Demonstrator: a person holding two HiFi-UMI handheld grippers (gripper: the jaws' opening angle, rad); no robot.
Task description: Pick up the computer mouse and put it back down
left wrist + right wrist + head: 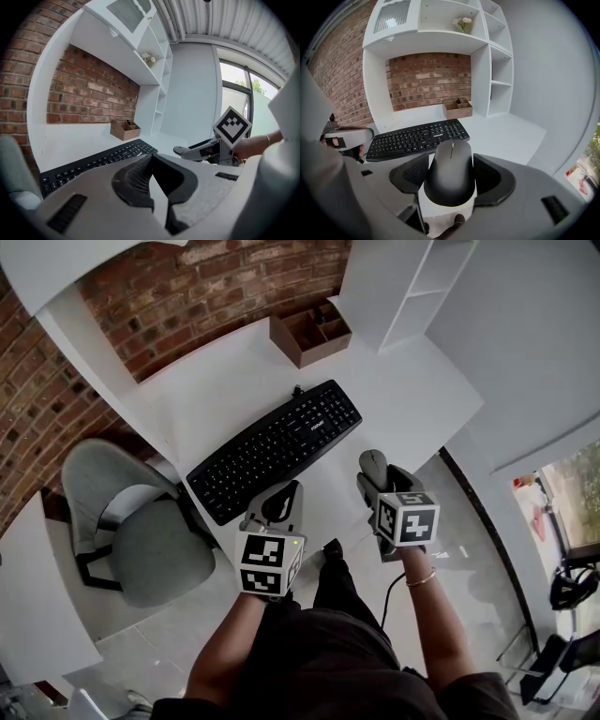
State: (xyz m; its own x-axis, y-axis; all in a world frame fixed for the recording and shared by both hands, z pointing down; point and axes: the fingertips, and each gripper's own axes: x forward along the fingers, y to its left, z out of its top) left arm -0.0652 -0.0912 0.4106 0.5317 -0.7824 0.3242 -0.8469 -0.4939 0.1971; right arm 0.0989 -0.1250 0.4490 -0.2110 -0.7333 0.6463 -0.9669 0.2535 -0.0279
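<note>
Clamping the mouse [451, 171] by its sides, long axis in line with its jaws, the right gripper [377, 486] holds it just off the keyboard's [277, 448] right end, while the left gripper [152, 180] hangs closed and empty.

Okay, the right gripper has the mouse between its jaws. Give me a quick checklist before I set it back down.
1. Right gripper grip on the mouse: ok, jaws closed on both its sides.
2. Mouse centred and level between the jaws: ok.
3. Bare desk to the right of the keyboard for landing: ok.
4. Left gripper out of the way: ok, shut on nothing, off to the left.
5. Mouse lifted off the desk surface: cannot tell.
</note>
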